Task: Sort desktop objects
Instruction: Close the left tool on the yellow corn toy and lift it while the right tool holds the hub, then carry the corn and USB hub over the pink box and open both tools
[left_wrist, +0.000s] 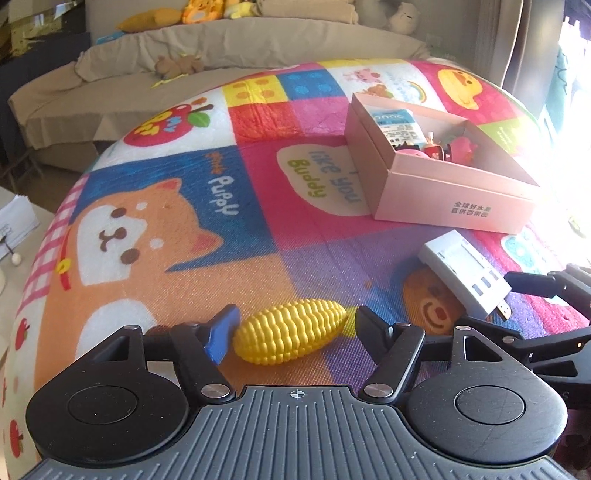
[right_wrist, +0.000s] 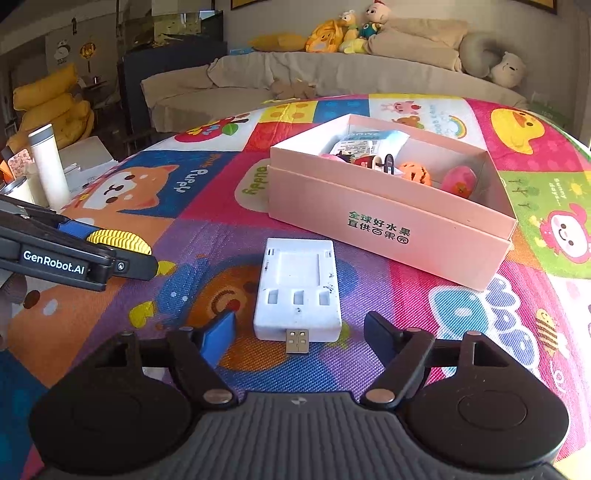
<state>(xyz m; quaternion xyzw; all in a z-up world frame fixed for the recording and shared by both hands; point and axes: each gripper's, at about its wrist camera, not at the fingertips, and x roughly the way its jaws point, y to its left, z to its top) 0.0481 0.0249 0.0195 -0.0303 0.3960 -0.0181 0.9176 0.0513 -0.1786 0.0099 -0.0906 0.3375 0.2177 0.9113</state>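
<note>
Two grippers, both jaws wide: left gripper (left_wrist: 291, 332) straddles one corn (left_wrist: 290, 331); right gripper (right_wrist: 299, 332) straddles one charger (right_wrist: 298, 288), neither gripped.

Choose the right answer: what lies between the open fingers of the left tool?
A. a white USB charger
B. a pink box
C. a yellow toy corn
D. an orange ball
C: in the left wrist view the yellow toy corn lies on the mat between the open fingers of the left tool; the white USB charger sits before the right tool instead.
</note>
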